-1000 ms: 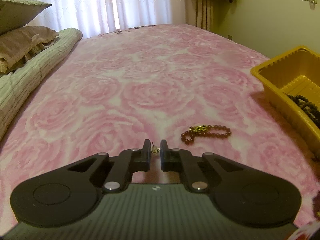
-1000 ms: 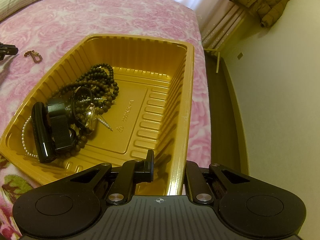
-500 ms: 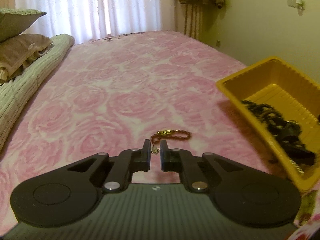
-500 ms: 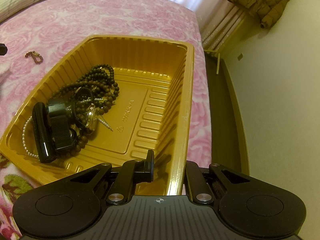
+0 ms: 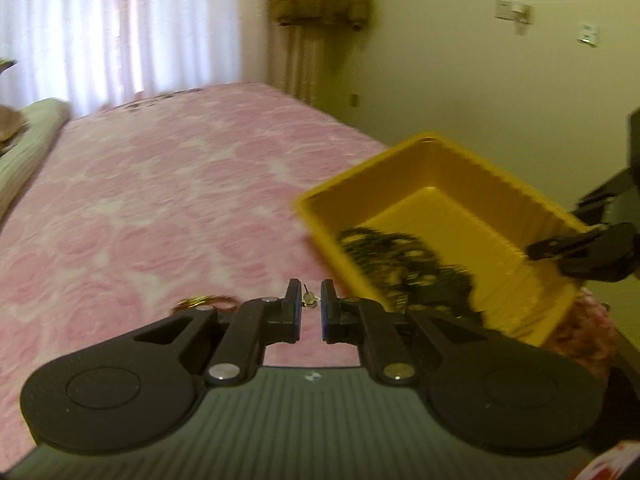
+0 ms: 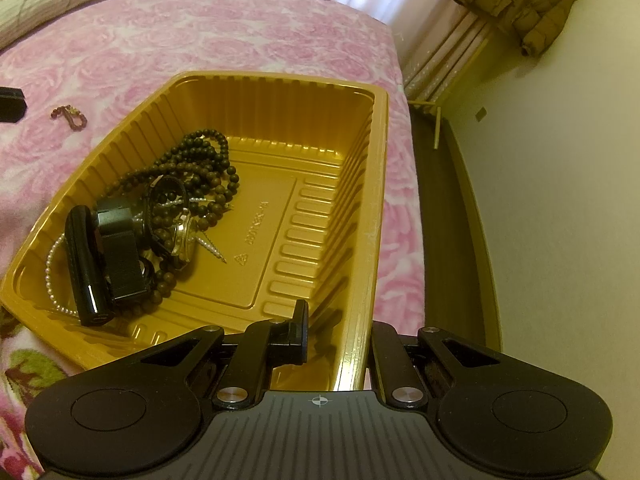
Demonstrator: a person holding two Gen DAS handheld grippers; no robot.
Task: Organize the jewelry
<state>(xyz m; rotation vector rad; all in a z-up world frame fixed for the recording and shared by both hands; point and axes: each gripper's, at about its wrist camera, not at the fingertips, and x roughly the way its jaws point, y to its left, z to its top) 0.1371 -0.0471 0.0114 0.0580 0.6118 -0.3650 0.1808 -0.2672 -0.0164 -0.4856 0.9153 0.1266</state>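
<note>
Gold plastic tray (image 6: pixel 376 184), light and flexible, is pinched at its near rim by the right claw (image 6: pixel 340 336), while the left claw (image 5: pixel 310 304) pinches a tiny, easily dropped earring (image 5: pixel 309 300).

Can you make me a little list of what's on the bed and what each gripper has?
Tray: yellow tray on the pink bed cover
In tray: dark bead strands, pearl strand, black watch
Still on bed: red bead bracelet
Left gripper: pinching a small earring
Right gripper: clamped on the tray's rim
</note>
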